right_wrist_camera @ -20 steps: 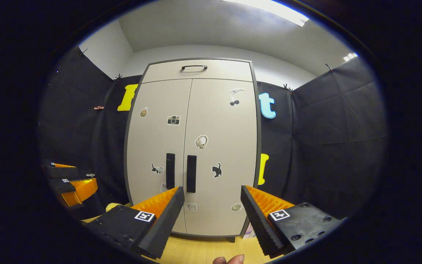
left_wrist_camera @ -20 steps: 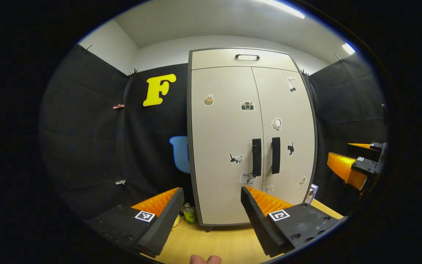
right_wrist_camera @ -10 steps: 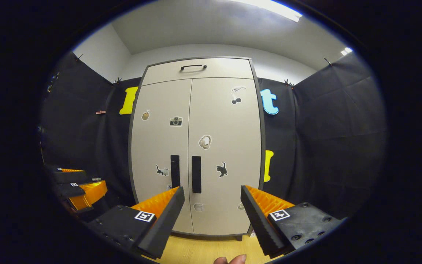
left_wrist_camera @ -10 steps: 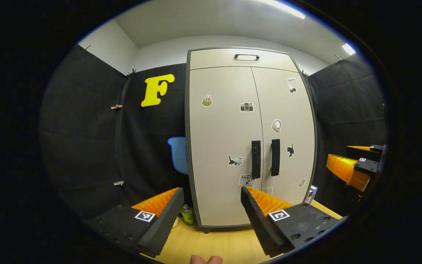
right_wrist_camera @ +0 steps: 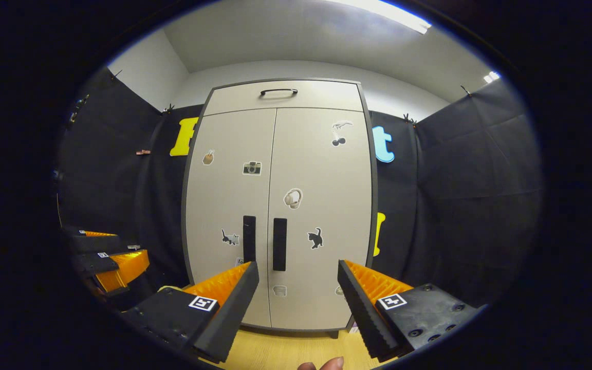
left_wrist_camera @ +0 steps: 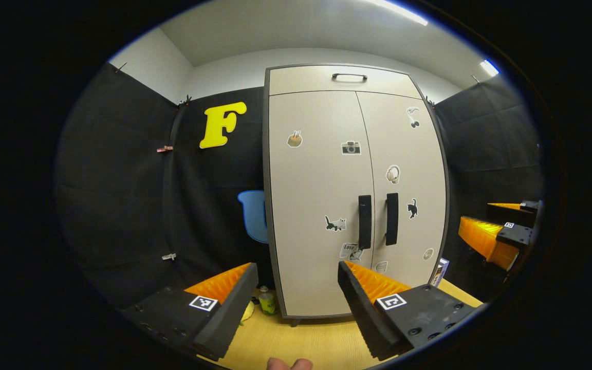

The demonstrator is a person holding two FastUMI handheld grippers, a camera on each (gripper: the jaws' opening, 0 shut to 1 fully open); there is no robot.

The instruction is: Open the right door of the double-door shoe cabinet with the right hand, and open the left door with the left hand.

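Beige double-door shoe cabinet ahead on the wooden floor, both doors closed; with right gripper and left gripper spread wide and empty, best centre each squarely on its own black handle before closing.

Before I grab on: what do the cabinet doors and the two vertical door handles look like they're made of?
The beige double doors of the shoe cabinet look like matt laminated board: flat, even colour, dark edge trim, stickers lying flat. The two black vertical bar handles have a dull, unreflective finish; painted metal or plastic, I cannot tell which. The light wood-grain tabletop looks like laminate too.
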